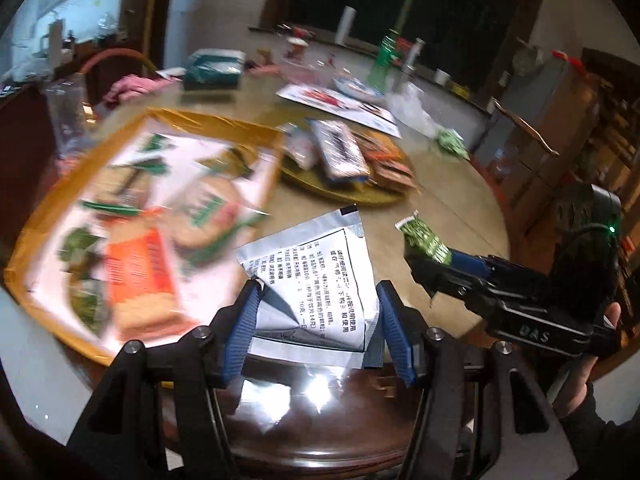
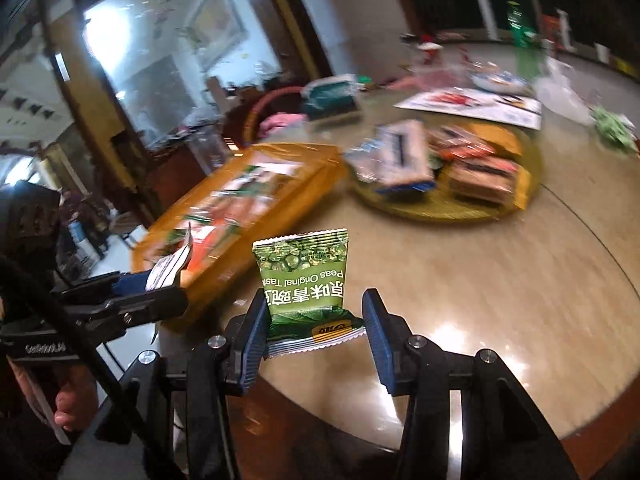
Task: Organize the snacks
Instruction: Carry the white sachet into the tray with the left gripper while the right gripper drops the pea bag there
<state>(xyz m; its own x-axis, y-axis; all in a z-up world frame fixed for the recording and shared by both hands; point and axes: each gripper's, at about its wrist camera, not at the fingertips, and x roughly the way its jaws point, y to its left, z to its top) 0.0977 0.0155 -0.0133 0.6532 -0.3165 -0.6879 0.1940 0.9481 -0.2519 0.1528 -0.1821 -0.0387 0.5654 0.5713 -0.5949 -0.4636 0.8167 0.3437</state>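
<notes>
Left wrist view: the left gripper (image 1: 316, 320) holds a silver sachet (image 1: 316, 276) with black print clamped between its blue pads, lifted above the round table (image 1: 452, 208). The right gripper (image 2: 316, 336) carries a green pea packet (image 2: 306, 276), though its right pad seems to stand clear of it, so the grip cannot be told. Beyond both, on the table, lies a big orange cracker bag (image 1: 140, 216), and past that a woven tray (image 1: 344, 194) already piled with packets. Judging by this, sorting is partway; loose green packets (image 1: 450, 142) beyond the tray remain.
</notes>
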